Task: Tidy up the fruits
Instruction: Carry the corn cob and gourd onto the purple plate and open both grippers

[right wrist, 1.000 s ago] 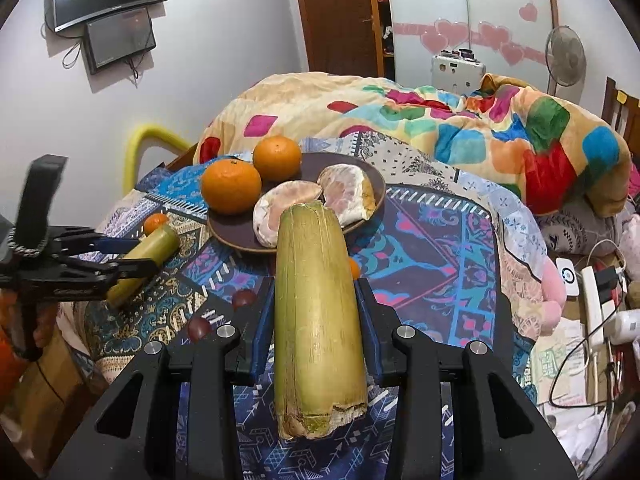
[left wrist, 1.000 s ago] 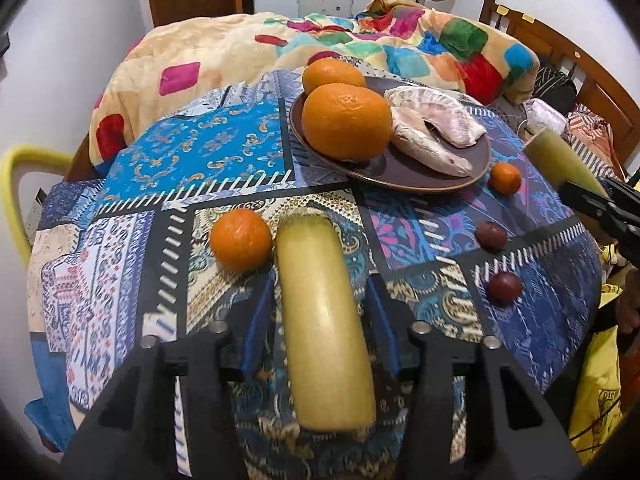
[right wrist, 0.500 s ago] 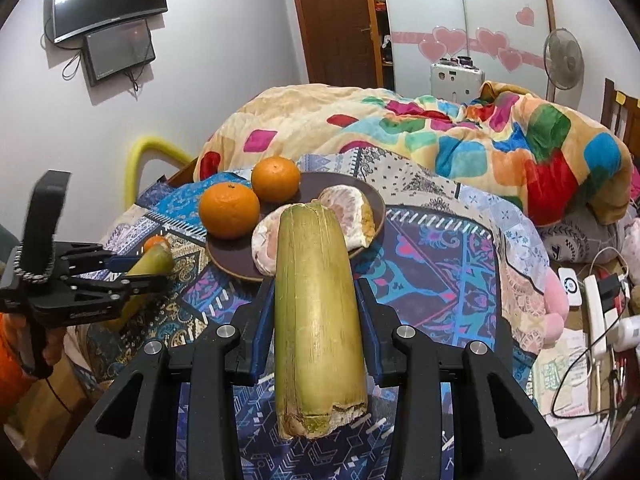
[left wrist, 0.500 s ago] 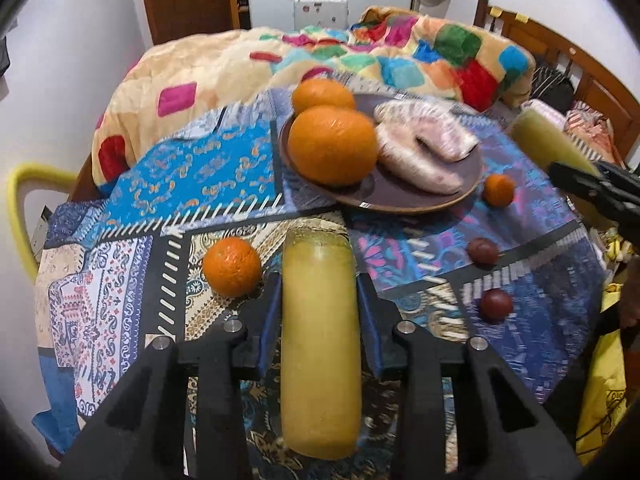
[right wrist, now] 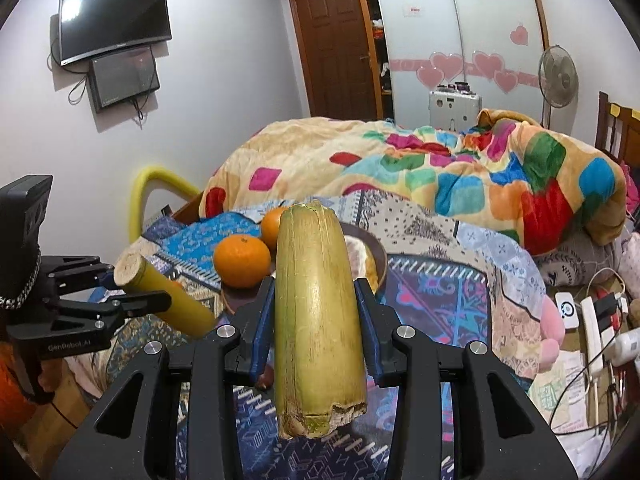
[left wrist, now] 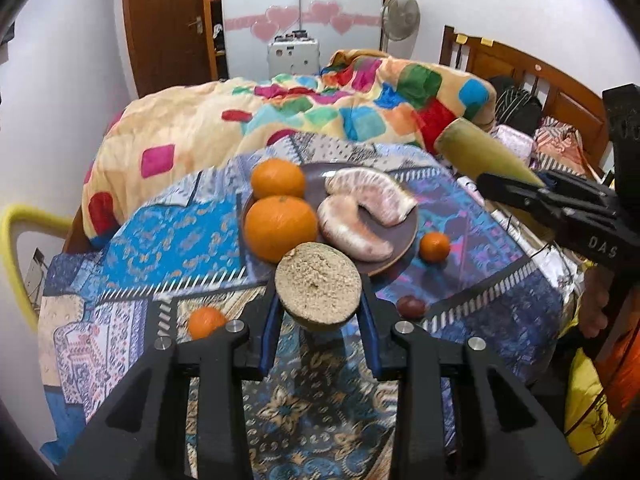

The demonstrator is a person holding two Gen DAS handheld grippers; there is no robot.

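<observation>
Gripping a sugarcane piece (left wrist: 319,289) in our left gripper (left wrist: 319,312), another cane section (right wrist: 318,320) in our right gripper (right wrist: 316,320), above the plate (left wrist: 404,236).

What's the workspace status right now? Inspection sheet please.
Surface: round table under a blue patterned cloth.
Job's things: dark brown plate holding two large oranges and two peeled pomelo segments; small tangerines and a dark red round fruit lie loose on the cloth.
Clutter: nothing seen on the table.
Grippers: left tool shut on a yellow-green sugarcane piece; right tool shut on a second sugarcane piece.
Cables: white power strip and cords off the table's right.
Surroundings: bed with colourful quilt, wall screens, fan.
</observation>
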